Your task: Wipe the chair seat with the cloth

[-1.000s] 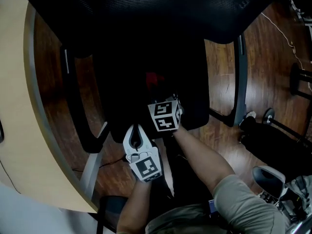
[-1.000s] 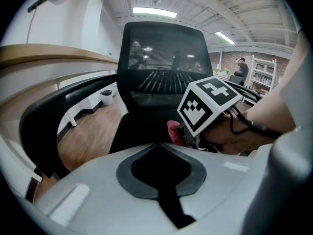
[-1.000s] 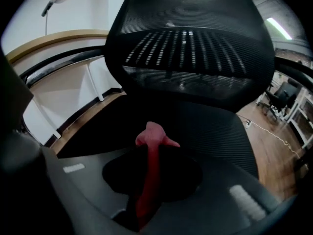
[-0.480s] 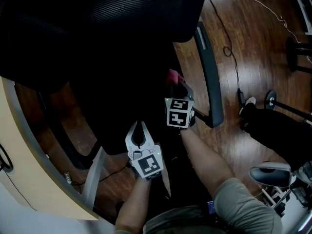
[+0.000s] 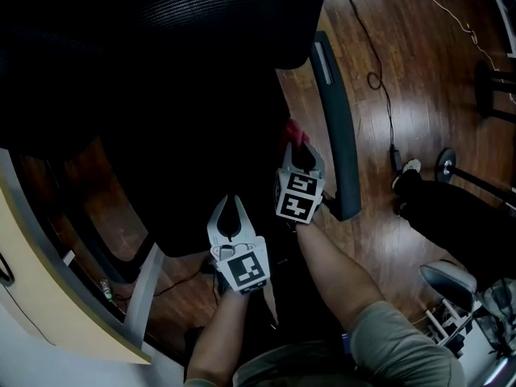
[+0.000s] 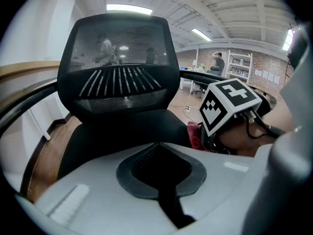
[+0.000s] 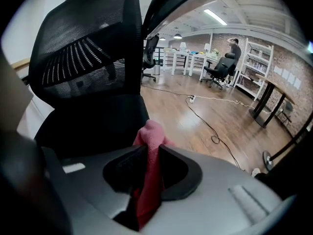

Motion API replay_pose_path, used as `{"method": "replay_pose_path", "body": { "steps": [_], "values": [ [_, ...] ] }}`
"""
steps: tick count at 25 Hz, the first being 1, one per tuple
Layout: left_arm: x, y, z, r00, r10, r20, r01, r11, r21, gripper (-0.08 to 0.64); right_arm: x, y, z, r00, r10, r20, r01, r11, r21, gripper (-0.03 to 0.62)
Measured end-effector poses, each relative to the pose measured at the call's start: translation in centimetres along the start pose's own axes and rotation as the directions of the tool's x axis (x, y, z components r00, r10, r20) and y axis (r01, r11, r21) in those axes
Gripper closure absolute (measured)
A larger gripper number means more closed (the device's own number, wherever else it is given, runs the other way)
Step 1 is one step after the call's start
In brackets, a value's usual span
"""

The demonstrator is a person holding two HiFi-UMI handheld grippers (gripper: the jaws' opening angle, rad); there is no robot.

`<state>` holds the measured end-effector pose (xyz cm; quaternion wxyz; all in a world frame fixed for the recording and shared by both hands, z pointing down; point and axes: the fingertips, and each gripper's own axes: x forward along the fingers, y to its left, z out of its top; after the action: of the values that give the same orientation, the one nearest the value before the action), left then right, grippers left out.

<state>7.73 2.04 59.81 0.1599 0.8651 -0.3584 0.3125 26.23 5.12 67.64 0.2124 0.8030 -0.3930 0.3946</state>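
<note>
The black chair seat [image 5: 201,160] fills the middle of the head view, under the mesh backrest [image 5: 161,14]. My right gripper [image 5: 299,153] is shut on a pink cloth [image 5: 294,131] at the seat's right edge, close to the armrest [image 5: 334,119]. In the right gripper view the cloth [image 7: 149,160] is pinched between the jaws of the right gripper [image 7: 148,148] and bulges past the tips over the seat [image 7: 93,121]. My left gripper [image 5: 235,203] sits over the seat's front edge, shut and holding nothing. The left gripper view shows the left gripper [image 6: 159,145], the seat [image 6: 117,131] and the cloth [image 6: 194,135].
A curved light desk [image 5: 32,280] runs along the left. Wooden floor [image 5: 387,22] with cables [image 5: 375,75] lies to the right. Dark chair bases and wheels [image 5: 443,168] stand at the far right. The left armrest [image 5: 113,240] is dim beside the desk.
My right gripper has carried the cloth from the middle of the seat to its right edge by the armrest. The chair has swung round in view. The left gripper has barely moved.
</note>
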Motion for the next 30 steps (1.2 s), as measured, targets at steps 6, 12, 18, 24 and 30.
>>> {"method": "replay_pose_path", "body": {
  "steps": [6, 12, 18, 24, 30],
  "values": [
    [-1.5, 2.2, 0.4, 0.999, 0.052, 0.001, -0.052, 0.997, -0.050, 0.554, -1.2, 1.4, 1.7, 0.999, 0.023, 0.041, -0.021, 0.999, -0.045, 0.525],
    [-5.3, 7.8, -0.1, 0.993, 0.119, 0.008, -0.118, 0.990, -0.080, 0.554, -4.6, 9.2, 2.9, 0.981, 0.164, 0.106, -0.151, 0.981, -0.122, 0.525],
    [-10.2, 14.0, -3.8, 0.979, 0.202, 0.004, -0.199, 0.969, -0.148, 0.554, -9.0, 21.8, -0.5, 0.917, 0.393, 0.065, -0.364, 0.892, -0.270, 0.525],
    [-14.5, 18.1, -7.7, 0.972, 0.235, -0.024, -0.235, 0.954, -0.186, 0.554, -12.7, 31.9, -5.0, 0.844, 0.535, -0.032, -0.506, 0.777, -0.375, 0.525],
    [-16.9, 20.4, -9.9, 0.963, 0.269, -0.031, -0.270, 0.941, -0.205, 0.554, -14.5, 38.0, -8.5, 0.781, 0.614, -0.119, -0.592, 0.664, -0.458, 0.526]
  ]
}}
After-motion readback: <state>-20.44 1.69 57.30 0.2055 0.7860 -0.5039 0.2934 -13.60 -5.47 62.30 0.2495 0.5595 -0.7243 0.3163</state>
